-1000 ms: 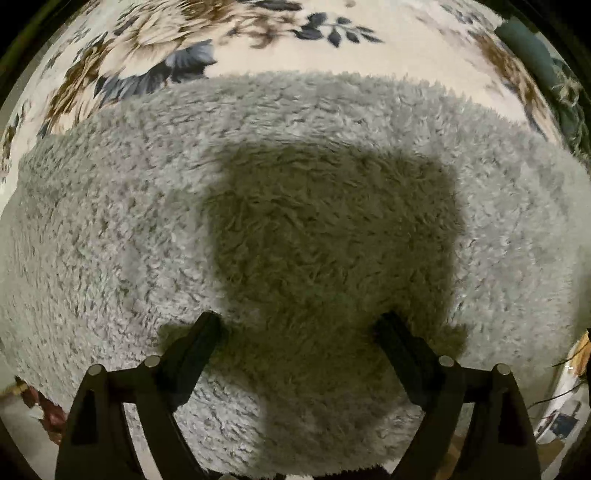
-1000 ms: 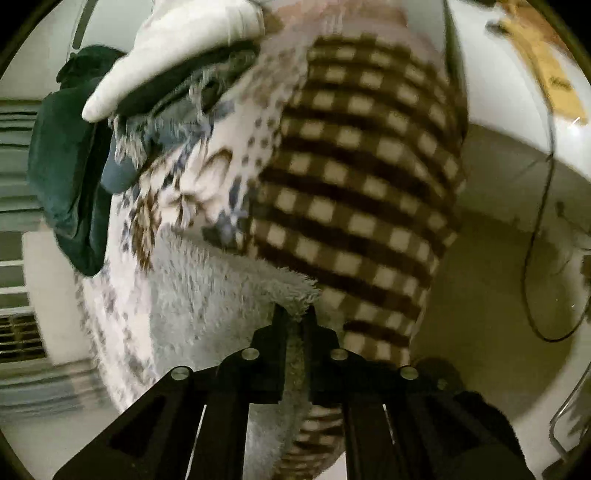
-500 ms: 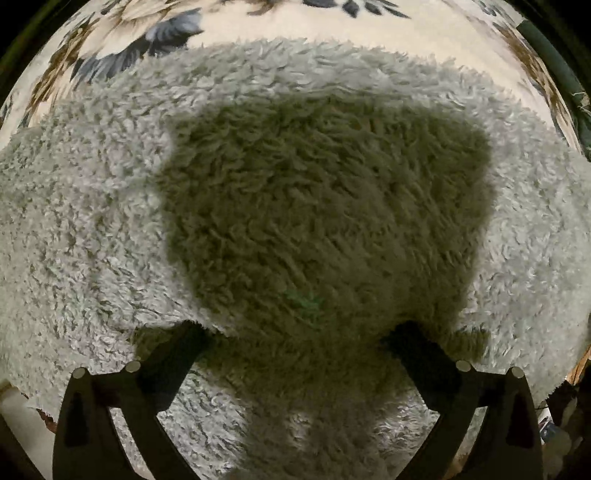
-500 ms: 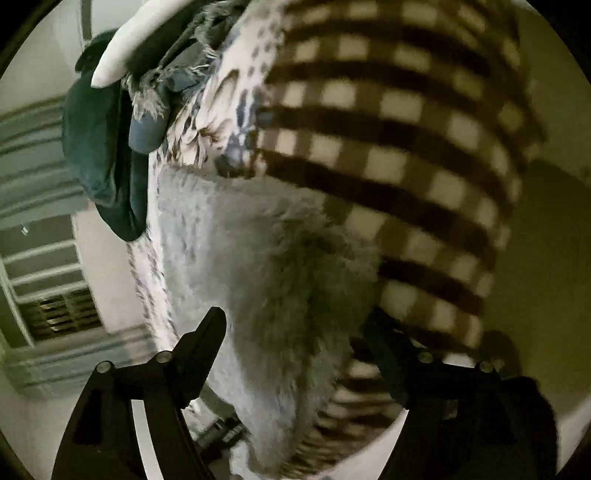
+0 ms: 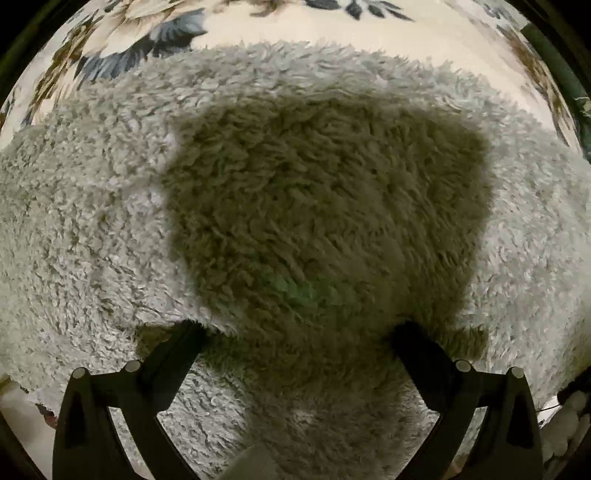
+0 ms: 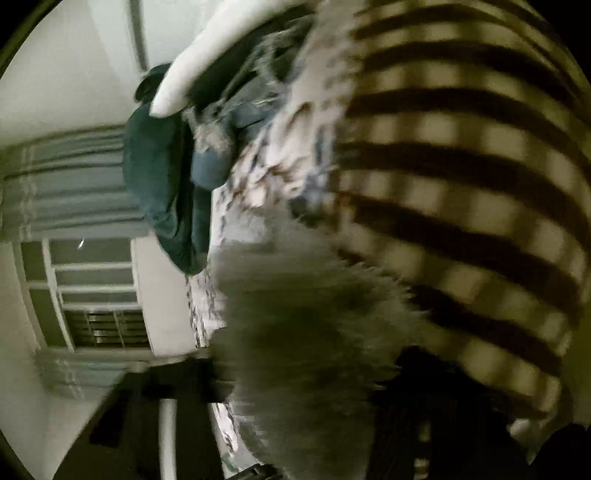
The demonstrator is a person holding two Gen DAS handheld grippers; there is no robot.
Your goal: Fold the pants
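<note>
The fluffy grey pants [image 5: 295,206] fill the left wrist view, lying on a floral bed sheet [image 5: 258,26]. My left gripper [image 5: 295,332] is open just above them, its fingers [image 5: 173,354] spread wide with the tips pressing into the pile. In the right wrist view the picture is blurred. The grey pants [image 6: 303,332] lie next to a brown checked blanket [image 6: 461,184]. My right gripper [image 6: 295,373] is open, with a dark finger [image 6: 177,373] on either side of the pants' edge.
A dark green garment [image 6: 162,192] and a frayed denim piece [image 6: 218,158] lie at the far end of the bed, under a white pillow [image 6: 207,62]. A window with curtains [image 6: 74,280] is beyond the bed.
My right gripper has opened and let go of the pants' edge, and its view has swung. My left gripper has come down closer onto the pants.
</note>
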